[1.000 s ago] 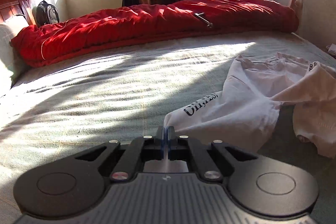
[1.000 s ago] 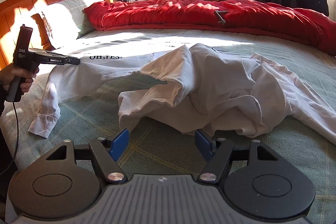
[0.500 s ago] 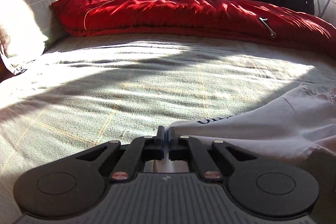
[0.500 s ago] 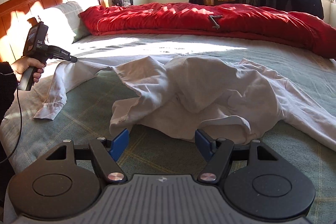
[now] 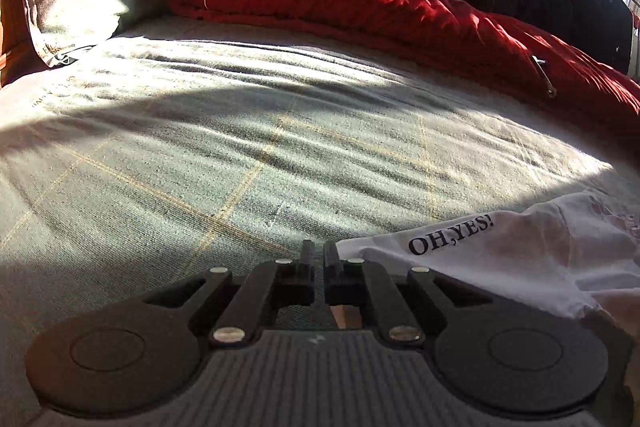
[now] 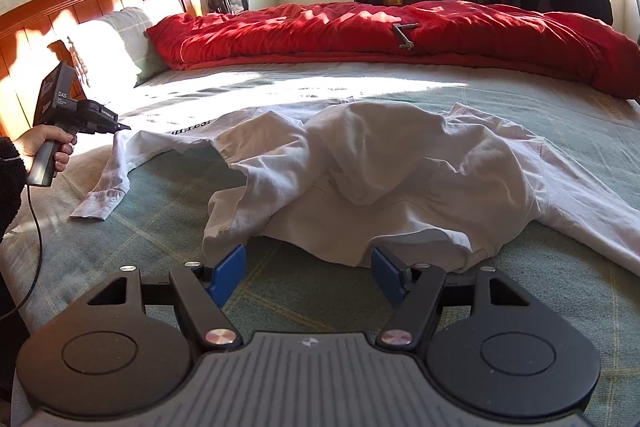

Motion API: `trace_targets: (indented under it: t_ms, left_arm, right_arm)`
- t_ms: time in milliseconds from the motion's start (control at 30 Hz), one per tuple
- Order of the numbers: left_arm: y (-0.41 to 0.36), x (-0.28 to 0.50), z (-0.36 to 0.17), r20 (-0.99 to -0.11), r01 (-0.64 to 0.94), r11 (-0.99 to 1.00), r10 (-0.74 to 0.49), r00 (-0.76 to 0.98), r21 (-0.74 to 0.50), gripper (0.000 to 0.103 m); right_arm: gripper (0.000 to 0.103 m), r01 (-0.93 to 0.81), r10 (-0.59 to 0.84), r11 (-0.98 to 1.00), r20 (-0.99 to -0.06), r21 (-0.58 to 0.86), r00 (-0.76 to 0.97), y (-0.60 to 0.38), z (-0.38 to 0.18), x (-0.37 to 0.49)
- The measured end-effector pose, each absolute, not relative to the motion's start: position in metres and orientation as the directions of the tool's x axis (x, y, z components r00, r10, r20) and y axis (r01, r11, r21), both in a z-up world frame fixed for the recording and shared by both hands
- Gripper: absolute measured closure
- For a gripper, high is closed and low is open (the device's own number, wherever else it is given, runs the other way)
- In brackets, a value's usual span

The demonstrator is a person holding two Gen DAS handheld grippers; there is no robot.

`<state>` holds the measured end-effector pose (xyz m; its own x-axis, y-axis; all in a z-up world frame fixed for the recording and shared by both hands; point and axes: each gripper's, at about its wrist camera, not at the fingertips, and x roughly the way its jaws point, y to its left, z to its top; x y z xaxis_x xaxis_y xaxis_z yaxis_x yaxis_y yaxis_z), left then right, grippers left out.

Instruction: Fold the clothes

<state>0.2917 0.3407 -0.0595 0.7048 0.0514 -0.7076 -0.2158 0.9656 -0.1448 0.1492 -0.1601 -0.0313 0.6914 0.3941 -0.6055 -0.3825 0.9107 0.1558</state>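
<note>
White shirt (image 6: 400, 171): crumpled on the green bedspread (image 6: 168, 227), long axis across the right gripper's (image 6: 306, 273) line of sight; hem bunched just ahead of its jaws, which stand wide and empty. Left gripper (image 6: 120, 127): far out to the left, jaws closed to a narrow slit on the shirt's shoulder edge, sleeve (image 6: 106, 183) trailing below. Right gripper nearer the loose bulk.

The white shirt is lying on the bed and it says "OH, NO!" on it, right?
Not quite. The white shirt does lie on the bed, but the black letters on it say "OH,YES!", not "OH, NO!". The left wrist view shows the words clearly.
</note>
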Motion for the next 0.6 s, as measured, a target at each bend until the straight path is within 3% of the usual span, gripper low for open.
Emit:
trace_targets:
  t_ms: [100,300,600]
  left_arm:
    - [0.335,0.267,-0.054,-0.716,-0.174,0.963,-0.027,0.698,-0.206,0.079]
    - [0.325,0.219,-0.055,-0.716,-0.134,0.943,-0.133,0.686,-0.304,0.062]
    - [0.302,0.184,-0.089,-0.764,-0.174,0.931,-0.145,0.629,-0.321,0.061]
  right_arm:
    - [0.029,-0.405,0.418,0.899,-0.600,0.165,0.683,-0.157,-0.030,0.144]
    - [0.029,-0.427,0.453,0.884,-0.572,0.189,0.683,-0.158,-0.024,0.129]
    - [0.030,-0.422,0.453,0.887,-0.535,0.190,0.713,-0.171,-0.008,0.103]
